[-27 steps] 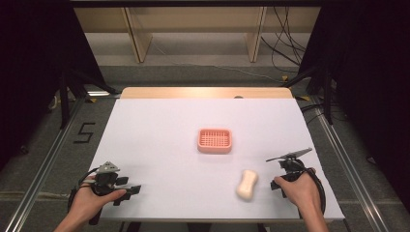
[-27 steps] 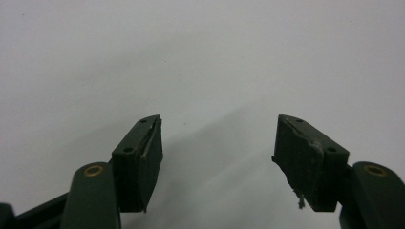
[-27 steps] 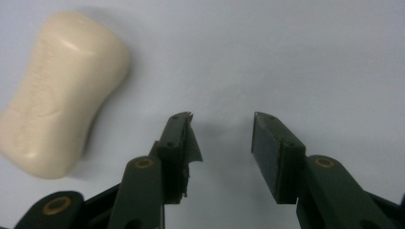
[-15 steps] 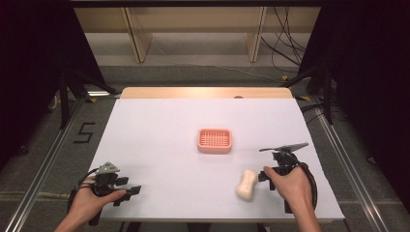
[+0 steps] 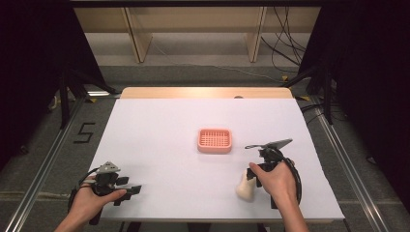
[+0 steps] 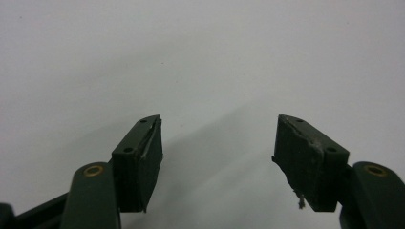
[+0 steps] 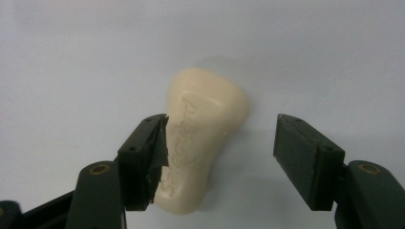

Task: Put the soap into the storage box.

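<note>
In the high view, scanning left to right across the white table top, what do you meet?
Left gripper, open, in the person's left hand → pink slotted soap dish → cream soap bar → right gripper, open, at the soap bar. The bar and that gripper partly overlap, so their order is close.

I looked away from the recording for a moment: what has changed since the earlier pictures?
The right hand-held gripper has moved left and toward the person, onto the cream soap bar; its open jaws now straddle the bar without pressing. The left hand-held gripper, pink soap dish and bar have stayed put.
</note>
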The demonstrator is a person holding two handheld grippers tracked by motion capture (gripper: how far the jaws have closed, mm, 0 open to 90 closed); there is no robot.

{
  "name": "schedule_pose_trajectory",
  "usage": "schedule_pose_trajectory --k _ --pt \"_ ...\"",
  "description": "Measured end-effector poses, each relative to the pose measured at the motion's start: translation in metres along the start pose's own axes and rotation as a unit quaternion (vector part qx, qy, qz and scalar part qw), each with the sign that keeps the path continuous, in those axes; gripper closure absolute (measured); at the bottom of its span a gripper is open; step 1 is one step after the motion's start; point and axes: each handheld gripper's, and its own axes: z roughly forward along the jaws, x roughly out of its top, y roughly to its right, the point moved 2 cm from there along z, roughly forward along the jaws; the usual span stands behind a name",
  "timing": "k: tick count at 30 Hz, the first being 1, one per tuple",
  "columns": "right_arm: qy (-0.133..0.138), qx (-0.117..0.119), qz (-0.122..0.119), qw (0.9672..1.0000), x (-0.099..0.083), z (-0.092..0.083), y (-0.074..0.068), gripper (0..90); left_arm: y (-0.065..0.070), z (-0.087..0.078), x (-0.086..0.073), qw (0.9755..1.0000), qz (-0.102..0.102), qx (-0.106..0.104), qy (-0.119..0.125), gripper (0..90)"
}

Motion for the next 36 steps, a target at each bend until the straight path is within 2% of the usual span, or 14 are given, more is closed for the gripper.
schedule_pose_trajectory --k 2,3,4,5,10,16,26,30,32,36 --pt "0.002 0.001 0.0 1.0 0.0 0.002 -0.004 36.5 0.001 0.001 0.0 1.0 -0.007 0.002 0.005 33.3" --pt "-0.002 -0.001 -0.022 0.9998 0.0 0.003 -0.003 36.5 0.001 0.0 0.0 1.0 -0.004 0.0 0.004 33.3" --pt "-0.01 -0.005 -0.005 0.9999 0.0 0.005 -0.007 36.5 0.001 0.0 0.0 1.0 -0.004 0.0 0.004 33.3" --pt "-0.01 -0.002 -0.009 0.9999 0.0 0.007 -0.008 36.5 0.0 0.0 0.0 1.0 -0.001 -0.007 0.002 33.3" --pt "-0.022 -0.011 -0.013 0.9996 0.001 0.013 -0.011 36.5 -0.001 0.0 0.0 1.0 -0.001 -0.008 0.003 33.3" --pt "-0.026 -0.016 -0.017 0.9994 0.002 0.018 -0.012 36.1 0.0 0.0 0.0 1.0 0.0 0.0 0.0 33.2" --pt "-0.041 -0.028 0.004 0.9988 0.005 0.026 -0.016 33.6 0.001 0.001 0.0 1.0 -0.006 0.001 0.003 33.3" --pt "-0.04 -0.031 -0.003 0.9987 0.006 0.029 -0.017 33.7 -0.001 0.001 0.0 1.0 -0.003 -0.006 0.003 33.2" --pt "-0.041 -0.033 -0.008 0.9986 0.006 0.031 -0.017 34.5 0.001 0.001 0.0 1.0 -0.006 0.001 0.004 33.2" --pt "-0.053 -0.036 -0.015 0.9978 0.005 0.035 -0.019 36.1 0.001 0.001 0.0 1.0 -0.009 0.001 0.005 33.3"
